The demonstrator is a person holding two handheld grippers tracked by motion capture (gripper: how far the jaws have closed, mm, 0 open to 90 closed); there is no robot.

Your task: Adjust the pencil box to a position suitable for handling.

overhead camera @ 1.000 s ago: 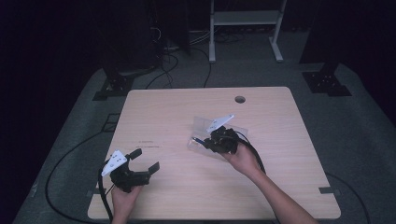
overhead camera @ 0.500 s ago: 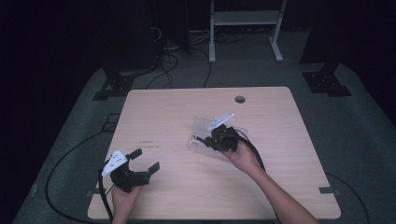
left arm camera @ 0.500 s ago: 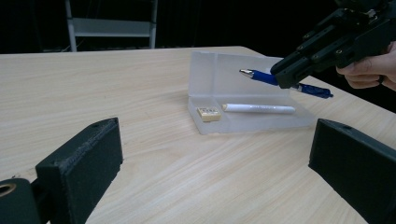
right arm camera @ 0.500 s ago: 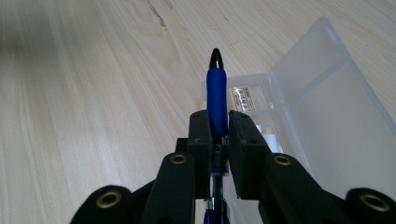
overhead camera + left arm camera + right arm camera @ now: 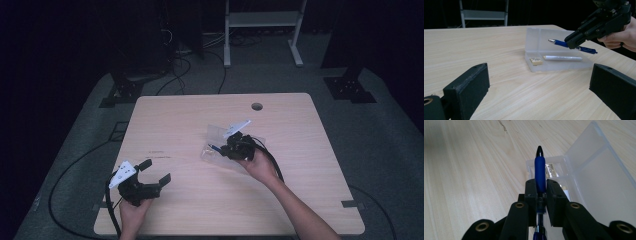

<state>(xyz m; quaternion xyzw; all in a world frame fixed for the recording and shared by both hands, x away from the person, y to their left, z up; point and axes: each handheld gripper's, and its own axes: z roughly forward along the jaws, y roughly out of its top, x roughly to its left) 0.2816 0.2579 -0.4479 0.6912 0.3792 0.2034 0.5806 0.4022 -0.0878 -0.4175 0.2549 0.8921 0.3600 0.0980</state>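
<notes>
A clear plastic case (image 5: 564,58) lies open on the wooden table (image 5: 200,125), its lid (image 5: 599,157) standing up at the back. Inside it rest a white pen (image 5: 562,58) and a small labelled eraser (image 5: 536,61). My right gripper (image 5: 540,182) is shut on a blue pen (image 5: 540,173), which it holds just above the case, tip pointing out over the case's end. From the left gripper view, that blue pen (image 5: 560,43) hangs over the tray. My left gripper (image 5: 152,172) is open and holds nothing, near the table's front left, well apart from the case (image 5: 216,142).
A round cable hole (image 5: 257,106) sits near the table's far edge. Black cables trail from both grippers off the table. Beyond the table stand a white metal frame (image 5: 260,20) and black stand bases on a grey floor.
The right gripper with the blue pen has shifted slightly over the case. The left gripper has stayed in place.
</notes>
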